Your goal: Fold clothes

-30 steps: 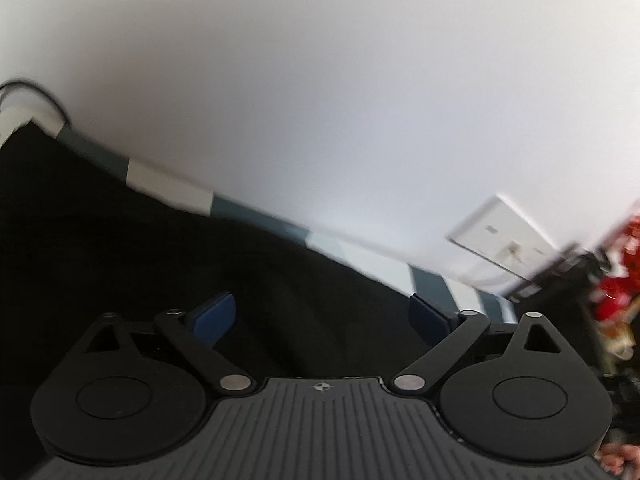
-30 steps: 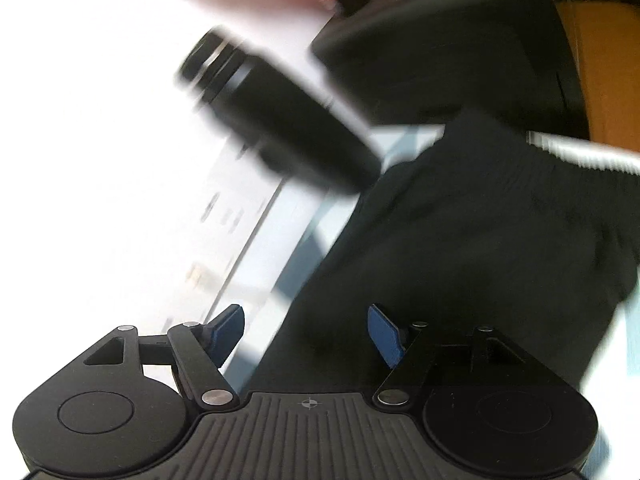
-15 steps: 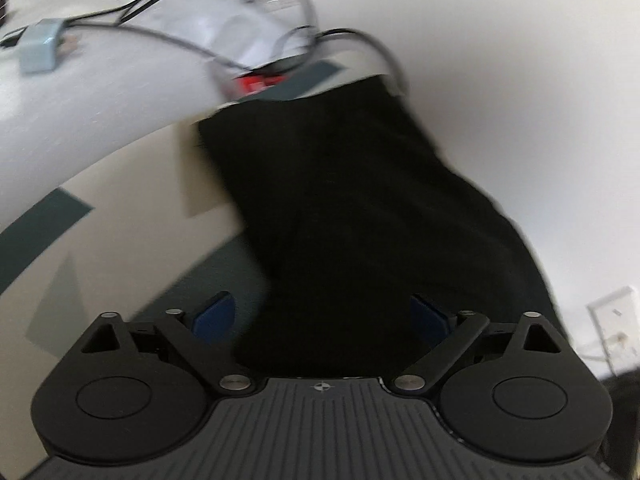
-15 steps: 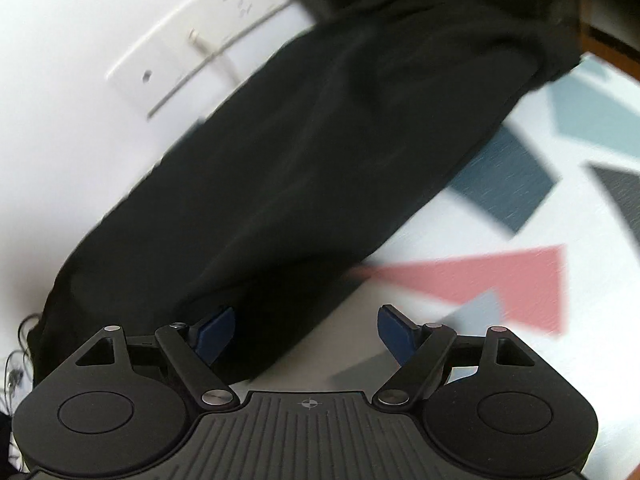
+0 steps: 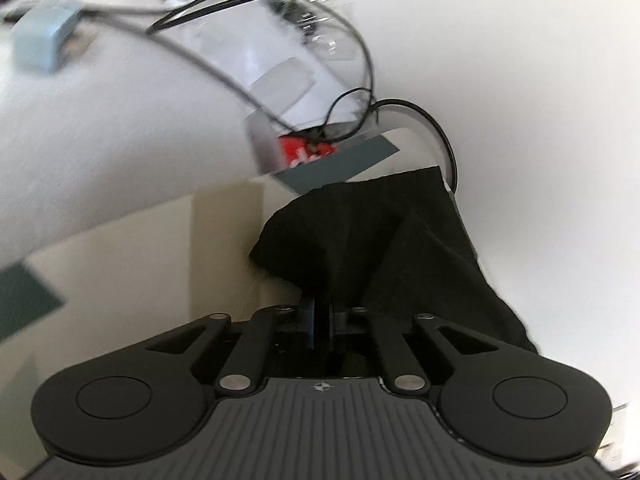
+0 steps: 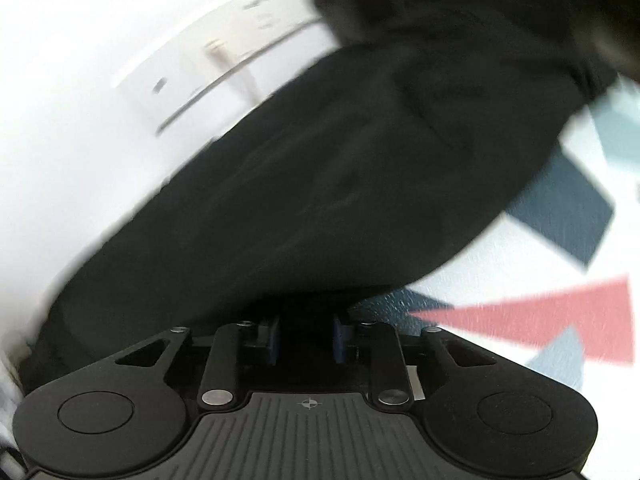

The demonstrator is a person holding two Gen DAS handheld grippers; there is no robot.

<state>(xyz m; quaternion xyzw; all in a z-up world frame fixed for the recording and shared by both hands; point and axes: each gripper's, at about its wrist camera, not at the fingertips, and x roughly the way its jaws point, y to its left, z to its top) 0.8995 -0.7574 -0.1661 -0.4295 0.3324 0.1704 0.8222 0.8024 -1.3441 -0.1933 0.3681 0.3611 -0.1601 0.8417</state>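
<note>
The black garment (image 5: 392,240) lies on the patterned cloth (image 6: 560,320), its long axis running from 5 to 12 o'clock in the left view, 7 to 1 in the right. The left gripper (image 5: 319,320) has just closed, pinching its near edge; the right gripper (image 6: 306,338) has narrowed onto a thicker fold. Only the left view shows cables (image 5: 360,52) at 12 o'clock; only the right, a wall socket (image 6: 224,64) at 11.

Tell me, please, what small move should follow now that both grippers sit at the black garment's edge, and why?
Probably lift both ends together. The left gripper has just closed on the black garment, and the right gripper has closed on its edge, while the rest lies on the patterned cloth.
</note>
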